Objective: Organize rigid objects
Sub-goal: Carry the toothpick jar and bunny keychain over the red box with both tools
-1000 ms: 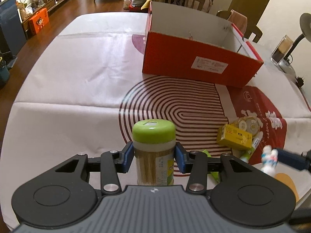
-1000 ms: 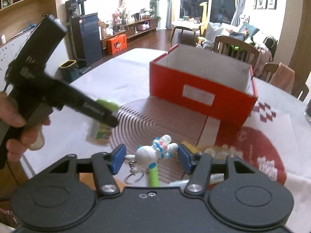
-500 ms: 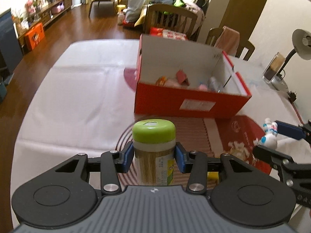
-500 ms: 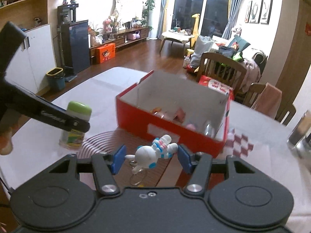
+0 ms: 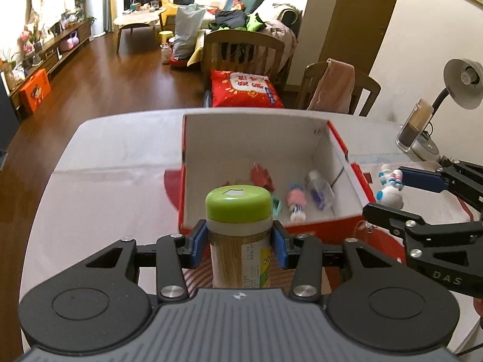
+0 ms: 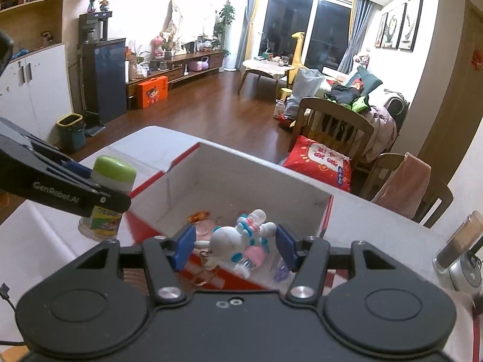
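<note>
My left gripper (image 5: 238,246) is shut on a toothpick jar (image 5: 238,229) with a green lid, held upright in the air just in front of the near wall of the red box (image 5: 338,223). The jar also shows in the right wrist view (image 6: 108,193). My right gripper (image 6: 235,246) is shut on a white toy figure keychain (image 6: 232,241) and holds it above the near edge of the red box (image 6: 241,163). The toy also shows in the left wrist view (image 5: 389,187), at the box's right side. Inside the box lie several small items, among them a pink toy (image 5: 295,200) and a clear bottle (image 5: 318,187).
The box stands on a white table with a red-patterned cloth (image 5: 99,181). A desk lamp (image 5: 462,84) and a glass jar (image 5: 413,126) stand at the table's right. Wooden chairs (image 5: 338,90) stand behind the table's far edge.
Both grippers have lifted their objects off the table and carried them forward and up to the red box. The box interior has come into view.
</note>
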Tool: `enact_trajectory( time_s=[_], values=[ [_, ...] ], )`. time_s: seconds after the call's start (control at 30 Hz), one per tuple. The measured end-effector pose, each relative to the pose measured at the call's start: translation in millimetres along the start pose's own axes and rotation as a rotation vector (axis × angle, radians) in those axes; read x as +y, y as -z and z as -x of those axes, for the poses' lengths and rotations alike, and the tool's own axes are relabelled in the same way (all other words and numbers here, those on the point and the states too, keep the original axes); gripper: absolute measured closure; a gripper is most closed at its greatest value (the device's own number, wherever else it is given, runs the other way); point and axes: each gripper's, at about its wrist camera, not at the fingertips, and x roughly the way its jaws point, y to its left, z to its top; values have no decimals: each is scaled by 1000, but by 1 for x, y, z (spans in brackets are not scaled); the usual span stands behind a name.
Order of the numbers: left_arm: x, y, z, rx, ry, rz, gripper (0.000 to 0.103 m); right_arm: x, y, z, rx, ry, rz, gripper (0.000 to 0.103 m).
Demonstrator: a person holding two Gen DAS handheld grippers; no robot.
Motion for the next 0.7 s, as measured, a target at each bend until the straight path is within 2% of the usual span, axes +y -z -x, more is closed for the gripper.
enact_trajectory(
  time_s=[0.2,0.4,0.7],
  values=[
    [-6,-33,-25,-5,-3,19,59,-21,-11,-31,2,31,15,45],
    [-7,-59,-56,-6,-21,53,59,-35,-7,-65,28,43,28,45],
    [-12,-65,-119,91,-75,39,59,-41,6,-111,119,4,51,45]
  ],
)
